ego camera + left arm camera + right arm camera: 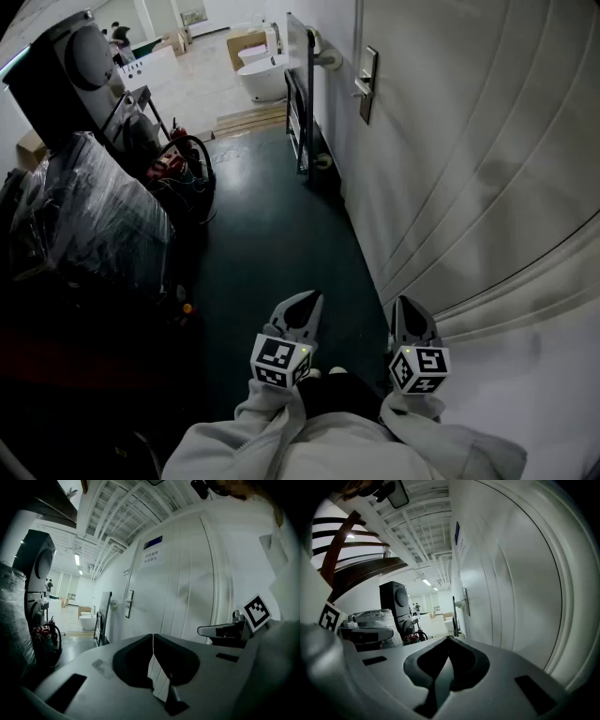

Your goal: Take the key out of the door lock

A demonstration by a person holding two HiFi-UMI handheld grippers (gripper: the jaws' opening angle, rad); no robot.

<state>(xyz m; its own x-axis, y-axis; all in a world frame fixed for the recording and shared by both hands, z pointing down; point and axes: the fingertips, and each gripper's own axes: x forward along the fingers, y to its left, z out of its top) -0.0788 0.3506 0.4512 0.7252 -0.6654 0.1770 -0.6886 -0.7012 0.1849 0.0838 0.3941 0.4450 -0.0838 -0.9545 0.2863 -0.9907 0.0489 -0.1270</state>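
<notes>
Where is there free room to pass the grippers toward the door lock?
The dark floor strip between the wall and the wrapped pile is bare. Crowded: cables on the left, a rack just before the lock.

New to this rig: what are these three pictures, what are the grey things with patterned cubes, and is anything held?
A person stands by a white panelled wall, holding a two-jaw gripper, marker cube included, in each hand. The head view looks down from the person's head at the left gripper and right gripper over a dark floor. The other two come from a camera on each gripper. Both show jaws together, holding nothing. No key can be made out at the distant lock plate.
</notes>
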